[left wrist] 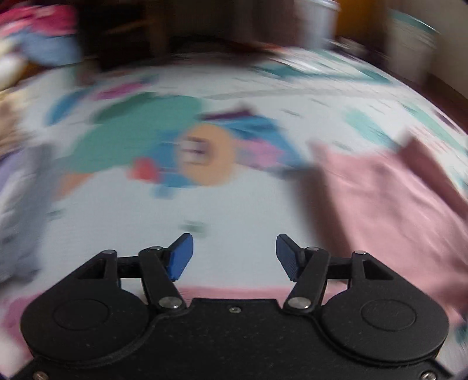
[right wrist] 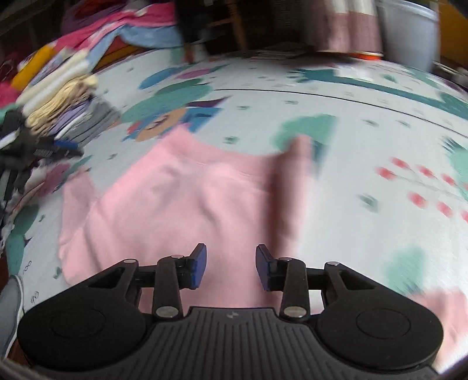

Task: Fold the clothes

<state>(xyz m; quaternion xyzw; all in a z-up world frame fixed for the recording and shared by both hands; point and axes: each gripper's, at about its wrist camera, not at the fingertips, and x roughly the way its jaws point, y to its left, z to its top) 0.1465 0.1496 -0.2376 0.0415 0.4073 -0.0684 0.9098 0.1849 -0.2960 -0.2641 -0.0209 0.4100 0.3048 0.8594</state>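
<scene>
1. Colourful cartoon prints cover the play mat (right wrist: 336, 210) that carries everything; it is white with teal, blue and red figures, and both views are blurred.
2. On this mat lies the pink garment (right wrist: 190, 198), spread mostly flat, with one strip of it raised or turned over along its right side.
3. My right fingers (right wrist: 231, 267) are above the near edge of the pink cloth, standing moderately apart with nothing between them.
4. My left fingers (left wrist: 234, 255) are spread wide and empty over bare mat; the pink garment (left wrist: 389, 204) is to the right of them and also passes under the gripper body.
5. At the far left a stack of folded clothes (right wrist: 70, 111) sits on the mat, with an unsorted heap (right wrist: 122, 26) of pink and blue pieces behind it.
6. My judgement: some clothes are already folded, and the pink one is not a finished packet. Whether it is being laid out or is part-way through its folds, I cannot tell.
</scene>
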